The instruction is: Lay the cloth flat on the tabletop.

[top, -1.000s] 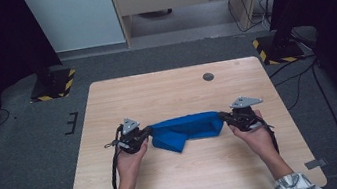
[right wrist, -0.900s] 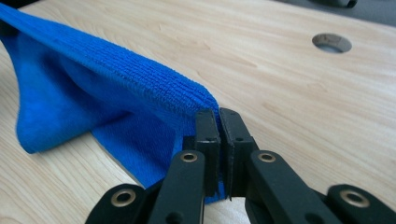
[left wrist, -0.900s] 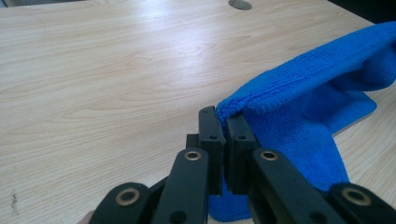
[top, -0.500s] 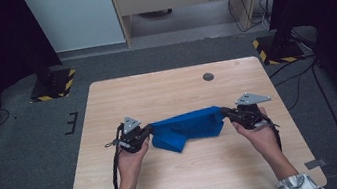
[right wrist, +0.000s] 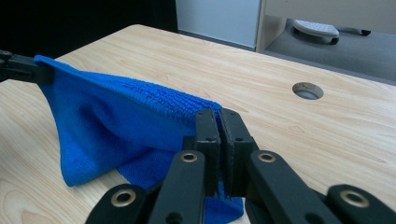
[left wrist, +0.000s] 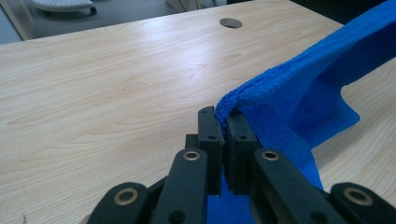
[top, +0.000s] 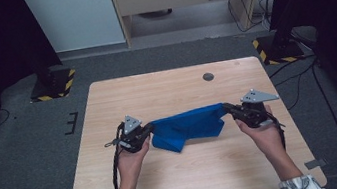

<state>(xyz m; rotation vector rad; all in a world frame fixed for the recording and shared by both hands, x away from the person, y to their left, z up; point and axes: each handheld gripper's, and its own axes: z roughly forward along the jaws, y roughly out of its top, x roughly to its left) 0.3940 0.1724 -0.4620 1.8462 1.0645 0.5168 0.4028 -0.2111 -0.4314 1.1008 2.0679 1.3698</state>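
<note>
The soft, light cloth (top: 188, 124) is pinched at opposite edges by the left gripper (left wrist: 223, 122) and right gripper (right wrist: 219, 122), sagging between.

Cloth pulled tauter, right claw shifted right and up

In the high view the right claw (top: 229, 108) has moved toward the right of the frame and slightly upward, away from the left claw (top: 150, 127). The blue cloth (top: 189, 126) between them has stretched wider, its top edge straighter and its right end lifted, with less of it bunched on the table (top: 156, 91).
</note>
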